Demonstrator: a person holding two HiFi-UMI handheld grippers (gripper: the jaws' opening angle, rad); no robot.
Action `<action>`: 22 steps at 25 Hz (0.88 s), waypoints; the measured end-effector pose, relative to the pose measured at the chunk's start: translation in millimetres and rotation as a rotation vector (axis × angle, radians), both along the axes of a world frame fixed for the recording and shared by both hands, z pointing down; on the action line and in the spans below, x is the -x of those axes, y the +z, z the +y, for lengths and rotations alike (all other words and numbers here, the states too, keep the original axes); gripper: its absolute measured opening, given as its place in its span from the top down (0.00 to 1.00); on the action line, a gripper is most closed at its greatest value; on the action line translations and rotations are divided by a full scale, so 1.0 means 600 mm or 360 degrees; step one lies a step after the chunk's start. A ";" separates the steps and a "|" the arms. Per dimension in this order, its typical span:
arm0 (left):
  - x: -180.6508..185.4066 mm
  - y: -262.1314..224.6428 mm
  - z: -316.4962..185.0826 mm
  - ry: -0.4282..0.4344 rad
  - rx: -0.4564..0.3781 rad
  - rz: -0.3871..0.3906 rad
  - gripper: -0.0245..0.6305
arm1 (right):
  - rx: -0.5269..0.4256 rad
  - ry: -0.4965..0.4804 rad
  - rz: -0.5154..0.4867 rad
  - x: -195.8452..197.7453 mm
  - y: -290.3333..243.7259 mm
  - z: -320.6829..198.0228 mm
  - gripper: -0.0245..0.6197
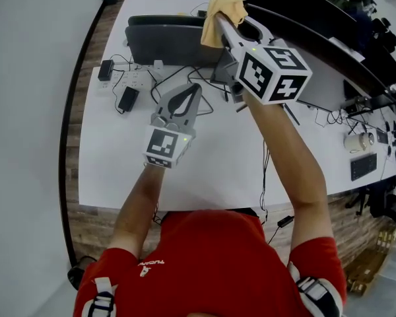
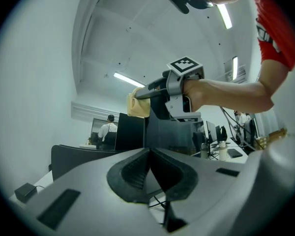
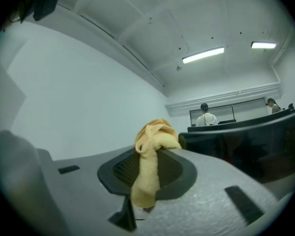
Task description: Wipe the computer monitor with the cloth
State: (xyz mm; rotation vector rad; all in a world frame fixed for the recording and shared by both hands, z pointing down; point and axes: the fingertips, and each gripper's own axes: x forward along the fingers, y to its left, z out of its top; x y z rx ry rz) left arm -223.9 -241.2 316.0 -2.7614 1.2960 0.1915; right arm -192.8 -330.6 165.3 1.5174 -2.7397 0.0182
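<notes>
A yellow cloth (image 1: 226,8) is pinched in my right gripper (image 1: 219,20), which is shut on it and raised beside the left end of the dark computer monitor (image 1: 317,35). In the right gripper view the cloth (image 3: 148,176) bunches above the jaws and hangs down between them, with the black monitor (image 3: 246,146) just to the right. My left gripper (image 1: 197,88) hovers low over the white table (image 1: 218,170), shut with nothing in it. From the left gripper view (image 2: 150,154) the right gripper (image 2: 179,95) and cloth (image 2: 137,104) show above the monitor (image 2: 172,136).
A dark grey panel (image 1: 165,41) lies at the back of the table. Left of it are a white power strip (image 1: 129,79), a black adapter (image 1: 127,99) and cables. A mug (image 1: 360,140) and keyboard (image 1: 363,166) stand on the right. A person (image 3: 205,116) sits far behind.
</notes>
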 end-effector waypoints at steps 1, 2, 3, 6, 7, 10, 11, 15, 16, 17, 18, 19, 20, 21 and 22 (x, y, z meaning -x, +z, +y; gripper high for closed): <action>-0.002 -0.001 0.001 0.0006 -0.0002 -0.0002 0.95 | -0.0014 -0.0003 0.0010 0.000 -0.010 0.000 0.85; -0.004 -0.001 0.002 0.0011 -0.0004 -0.0003 0.95 | -0.0027 -0.0007 0.0020 0.000 -0.020 0.001 0.85; -0.006 -0.002 0.004 0.0016 -0.0006 -0.0003 0.95 | -0.0041 -0.0012 0.0030 0.001 -0.030 0.002 0.85; -0.008 -0.006 0.007 0.0025 -0.0015 -0.0005 0.95 | -0.0085 -0.0029 0.0056 0.000 -0.062 0.008 0.85; -0.008 -0.008 0.008 0.0028 -0.0018 -0.0005 0.95 | -0.0104 -0.0030 0.0069 -0.002 -0.072 0.009 0.85; -0.011 -0.013 0.012 0.0036 -0.0030 -0.0008 0.95 | -0.0162 -0.0015 0.0114 -0.013 -0.102 0.009 0.85; -0.011 -0.014 0.014 0.0037 -0.0032 -0.0009 0.95 | -0.0174 -0.0006 0.0122 -0.019 -0.111 0.008 0.85; -0.012 -0.021 0.019 0.0038 -0.0038 -0.0013 0.95 | -0.0197 0.0059 0.0189 -0.050 -0.130 -0.004 0.85; -0.013 -0.021 0.020 0.0039 -0.0039 -0.0014 0.95 | -0.0197 0.0078 0.0227 -0.057 -0.130 -0.008 0.85; -0.013 -0.021 0.021 0.0039 -0.0038 -0.0015 0.95 | -0.0194 0.0097 0.0273 -0.063 -0.128 -0.012 0.85; -0.013 -0.020 0.023 0.0040 -0.0037 -0.0017 0.95 | -0.0191 0.0114 0.0325 -0.068 -0.124 -0.016 0.85; -0.014 -0.019 0.024 0.0041 -0.0034 -0.0019 0.95 | -0.0186 0.0129 0.0380 -0.072 -0.119 -0.019 0.85; -0.015 -0.018 0.025 0.0042 -0.0032 -0.0021 0.95 | -0.0178 0.0138 0.0435 -0.075 -0.113 -0.023 0.85; -0.016 -0.016 0.026 0.0043 -0.0030 -0.0023 0.95 | -0.0167 0.0143 0.0483 -0.077 -0.107 -0.026 0.85; -0.017 -0.014 0.027 0.0043 -0.0028 -0.0025 0.95 | -0.0156 0.0144 0.0523 -0.079 -0.102 -0.029 0.85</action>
